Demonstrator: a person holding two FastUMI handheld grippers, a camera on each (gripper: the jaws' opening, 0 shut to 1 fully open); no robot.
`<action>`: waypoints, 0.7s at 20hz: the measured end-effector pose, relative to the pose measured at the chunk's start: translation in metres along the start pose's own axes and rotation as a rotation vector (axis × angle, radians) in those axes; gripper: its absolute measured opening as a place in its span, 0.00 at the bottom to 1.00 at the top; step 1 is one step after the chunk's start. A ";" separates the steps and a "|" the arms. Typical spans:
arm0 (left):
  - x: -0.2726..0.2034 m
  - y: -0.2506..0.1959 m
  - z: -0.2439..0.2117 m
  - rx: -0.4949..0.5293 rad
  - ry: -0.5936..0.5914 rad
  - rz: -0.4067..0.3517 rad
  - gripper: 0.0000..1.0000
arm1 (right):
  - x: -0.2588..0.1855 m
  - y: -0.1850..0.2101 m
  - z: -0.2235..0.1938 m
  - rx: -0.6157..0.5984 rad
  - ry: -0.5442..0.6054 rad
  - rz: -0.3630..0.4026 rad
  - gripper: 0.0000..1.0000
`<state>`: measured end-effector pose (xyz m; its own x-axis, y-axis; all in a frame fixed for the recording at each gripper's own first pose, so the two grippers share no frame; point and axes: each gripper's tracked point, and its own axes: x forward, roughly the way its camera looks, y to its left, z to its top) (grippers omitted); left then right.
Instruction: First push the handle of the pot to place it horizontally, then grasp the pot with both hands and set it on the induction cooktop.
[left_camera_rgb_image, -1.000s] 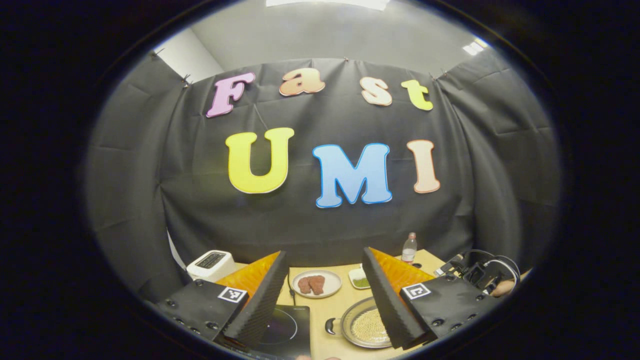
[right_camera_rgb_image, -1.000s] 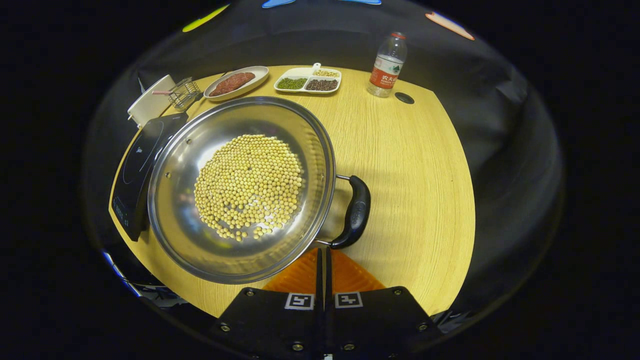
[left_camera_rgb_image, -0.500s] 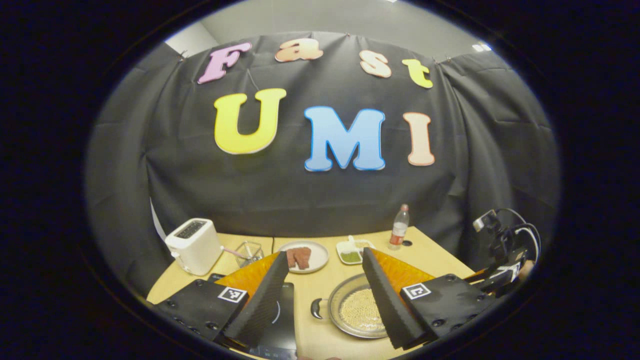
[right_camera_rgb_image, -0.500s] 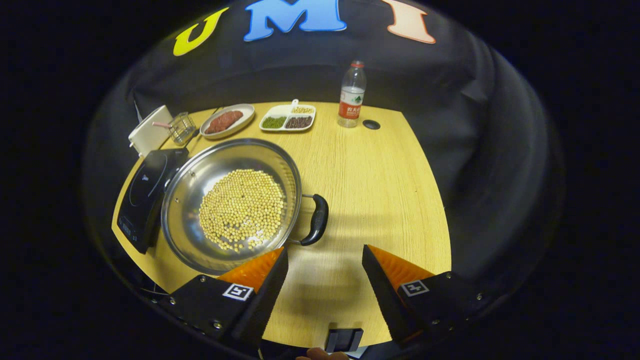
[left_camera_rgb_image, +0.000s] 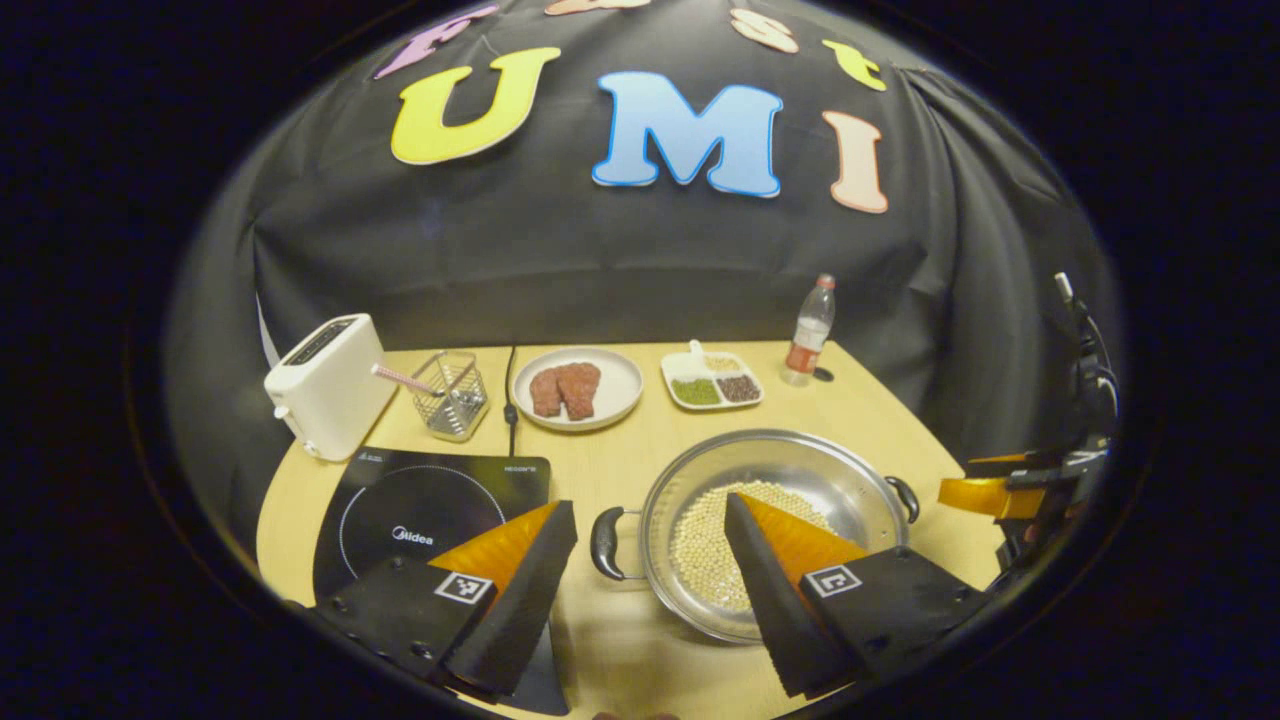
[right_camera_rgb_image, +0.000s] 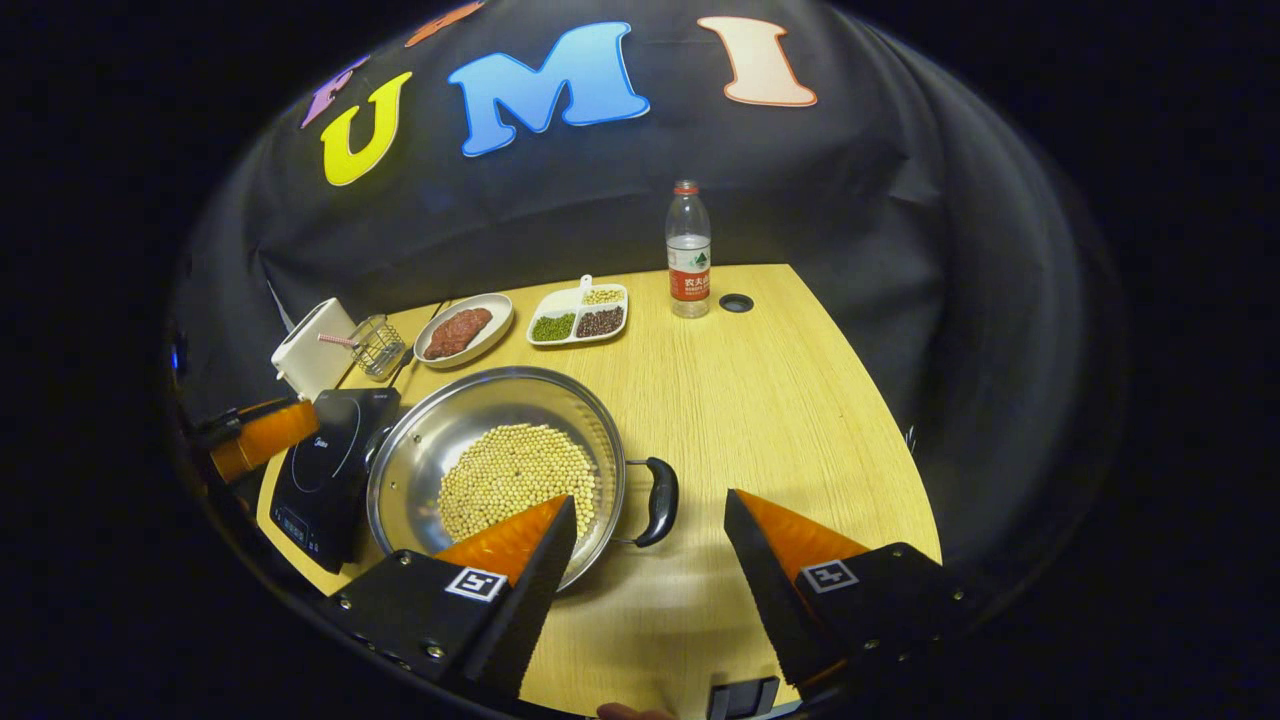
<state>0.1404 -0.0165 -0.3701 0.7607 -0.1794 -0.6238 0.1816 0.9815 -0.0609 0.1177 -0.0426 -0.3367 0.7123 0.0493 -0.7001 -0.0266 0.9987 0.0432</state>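
The right tongs (right_camera_rgb_image: 650, 590), closed against the pot (right_camera_rgb_image: 500, 465) a second ago, have drawn back and now stand open, empty, facing its right handle (right_camera_rgb_image: 660, 500). The left tongs (left_camera_rgb_image: 650, 590) stay open, now lowered toward the left handle (left_camera_rgb_image: 603, 543). Handles lie level across the worktop (right_camera_rgb_image: 780, 400); pushing appears done. The pot sits beside the cooktop (left_camera_rgb_image: 420, 510), ungrasped.

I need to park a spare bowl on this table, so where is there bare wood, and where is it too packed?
The widest bare patch lies right of the pot, running back to the bottle and out to the table edge. A narrower strip runs between the pot and the divided dish. The far left is crowded: cooktop, toaster, wire basket and meat plate.
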 end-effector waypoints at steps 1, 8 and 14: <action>0.011 0.003 -0.007 0.007 0.017 0.003 1.00 | 0.006 -0.001 0.000 0.003 0.003 -0.002 0.92; 0.068 0.018 -0.044 0.001 0.111 0.018 0.98 | 0.051 -0.005 -0.006 0.030 0.052 -0.017 0.91; 0.091 0.016 -0.062 0.012 0.152 0.020 0.98 | 0.082 -0.004 -0.016 0.016 0.100 -0.026 0.92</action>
<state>0.1741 -0.0134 -0.4761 0.6610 -0.1464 -0.7360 0.1752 0.9838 -0.0383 0.1650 -0.0424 -0.4061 0.6390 0.0247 -0.7688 0.0034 0.9994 0.0349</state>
